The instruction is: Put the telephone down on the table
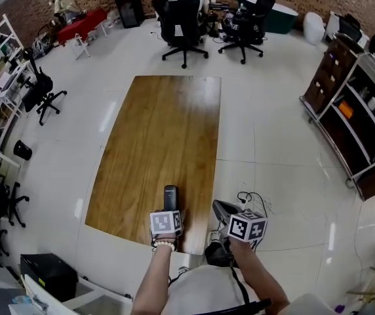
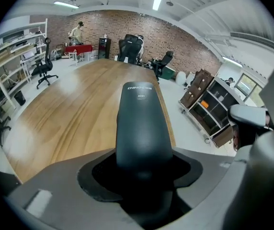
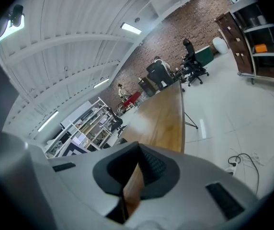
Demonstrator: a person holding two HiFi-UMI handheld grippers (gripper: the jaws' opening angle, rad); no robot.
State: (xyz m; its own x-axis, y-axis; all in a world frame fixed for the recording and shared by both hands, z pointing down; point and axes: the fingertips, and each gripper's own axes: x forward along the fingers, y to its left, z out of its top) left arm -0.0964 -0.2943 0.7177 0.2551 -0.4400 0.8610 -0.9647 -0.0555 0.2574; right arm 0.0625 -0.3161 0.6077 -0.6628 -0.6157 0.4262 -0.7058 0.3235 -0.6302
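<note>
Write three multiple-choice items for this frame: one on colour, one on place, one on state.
1. What colour is the table top?
A. white
B. black
C. brown wood

2. Where is the telephone?
A. lying on the table
B. in the left claw
C. in the right claw

3. The right claw is:
A. empty
B. closed on the telephone
C. out of every view

Answers:
1 C: the head view shows brown wood grain along the whole top.
2 B: the left gripper view shows that claw closed on the dark telephone, above the table's near end.
3 A: in the right gripper view only the table shows through the narrow gap between its jaws.
</note>
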